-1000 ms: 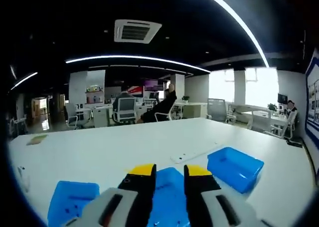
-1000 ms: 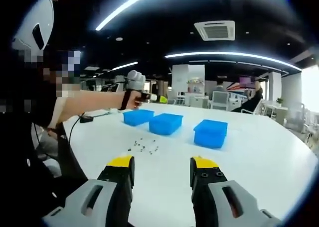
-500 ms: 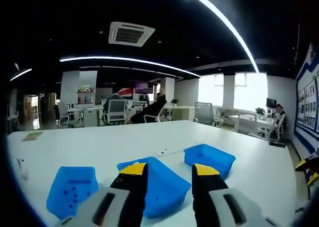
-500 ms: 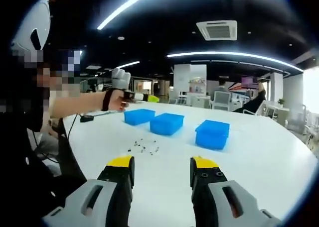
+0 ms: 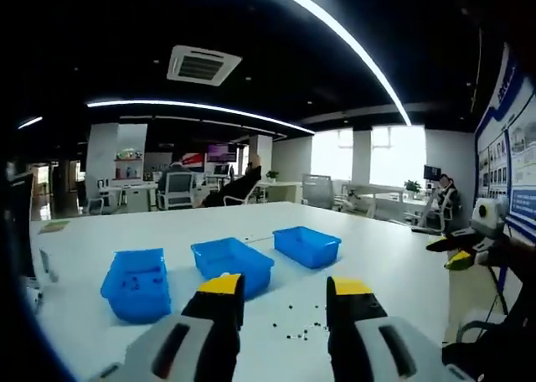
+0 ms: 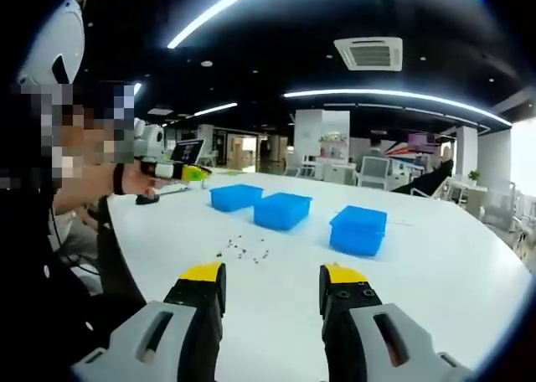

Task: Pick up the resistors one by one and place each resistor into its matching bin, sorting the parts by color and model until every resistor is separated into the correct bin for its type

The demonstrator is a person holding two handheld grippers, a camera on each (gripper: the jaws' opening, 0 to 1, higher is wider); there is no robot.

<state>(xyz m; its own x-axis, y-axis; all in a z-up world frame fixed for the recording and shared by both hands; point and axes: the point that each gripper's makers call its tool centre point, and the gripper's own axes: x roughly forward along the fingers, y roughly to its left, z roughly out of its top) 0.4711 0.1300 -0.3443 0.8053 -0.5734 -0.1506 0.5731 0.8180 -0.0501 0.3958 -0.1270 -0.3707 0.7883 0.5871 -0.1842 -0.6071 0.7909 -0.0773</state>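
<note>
Plainly, step: sorting not yet begun, by my reckoning; nothing is picked.
Tools: left tool (image 5: 285, 291) and right tool (image 6: 272, 284) both spread, empty, above the white desk (image 6: 435, 256).
Resistors (image 6: 243, 249): tiny dark specks scattered loose, just before three blue bins (image 6: 280, 210).
Next: lower one tool, pinch a single piece.

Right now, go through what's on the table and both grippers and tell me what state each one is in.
Left gripper: open, holding nothing, above the table.
Right gripper: open, holding nothing.
Resistors: loose on the white table, in a small scatter, not yet sorted.
Left bin: upright, a few small dark parts inside.
Middle bin: upright, contents cannot be told.
Right bin: upright, contents cannot be told.
</note>
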